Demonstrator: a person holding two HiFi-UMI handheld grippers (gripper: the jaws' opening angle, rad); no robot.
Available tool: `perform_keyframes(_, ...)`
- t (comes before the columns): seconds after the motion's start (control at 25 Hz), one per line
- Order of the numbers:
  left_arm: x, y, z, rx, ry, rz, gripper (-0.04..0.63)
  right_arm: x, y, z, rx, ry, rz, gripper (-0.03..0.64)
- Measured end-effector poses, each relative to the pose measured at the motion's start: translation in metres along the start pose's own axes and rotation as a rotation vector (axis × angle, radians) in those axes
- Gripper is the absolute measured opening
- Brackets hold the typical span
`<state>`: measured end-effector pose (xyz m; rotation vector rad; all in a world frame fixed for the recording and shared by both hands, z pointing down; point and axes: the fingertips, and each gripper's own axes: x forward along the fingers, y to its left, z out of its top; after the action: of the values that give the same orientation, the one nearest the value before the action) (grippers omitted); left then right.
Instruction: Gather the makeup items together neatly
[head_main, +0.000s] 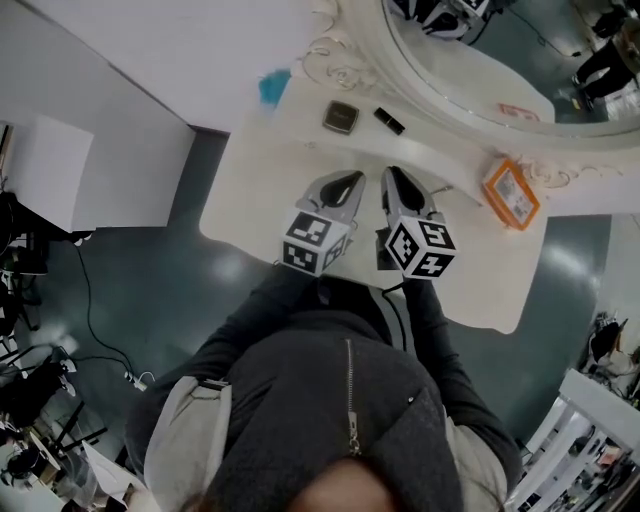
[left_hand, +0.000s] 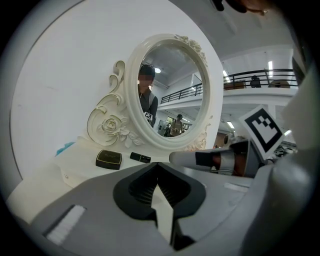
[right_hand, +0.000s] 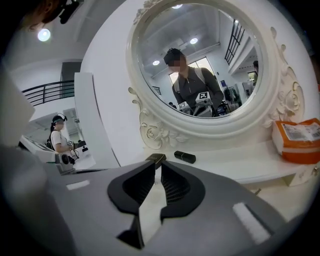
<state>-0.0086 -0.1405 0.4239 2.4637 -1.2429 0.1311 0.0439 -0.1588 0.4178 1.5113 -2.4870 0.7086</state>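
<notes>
Person (head_main: 340, 400): standing at the bottom of the frame, facing the bench (head_main: 260, 190).
Left hand-held gripper (head_main: 349, 180): hovering mid-frame over the bench, jaws pressing fully together, gripping nothing.
Right hand-held gripper (head_main: 392, 176): hovering just beside it, jaws standing slightly apart, gripping nothing.
Makeup items: square compact (head_main: 341, 117) and black lipstick (head_main: 389, 121) lying near each other, upper centre, by the mirror (head_main: 470, 90).
Orange packet (head_main: 511, 193): lying right, well apart.

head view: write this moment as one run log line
left hand-held gripper: shut, empty | right hand-held gripper: slightly open, empty | compact, lipstick: apart, untouched | orange packet: far right
</notes>
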Motion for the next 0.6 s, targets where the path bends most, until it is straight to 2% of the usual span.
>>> perform_keyframes(0.32,0.007,0.016,0.002,-0.008,0.017,0.001,0.009,0.024,-0.013,0.021,-0.077,0.03,0.004,0.097)
perform_keyframes(0.52,0.018,0.022,0.003,-0.004,0.03,-0.005,0.009,0.038,-0.022,0.02,-0.092,0.092,0.028,0.161)
perform_keyframes(0.6,0.022,0.025,0.004,-0.004,0.033,-0.005,0.009,0.043,-0.027,0.021,-0.115,0.112,0.032,0.166)
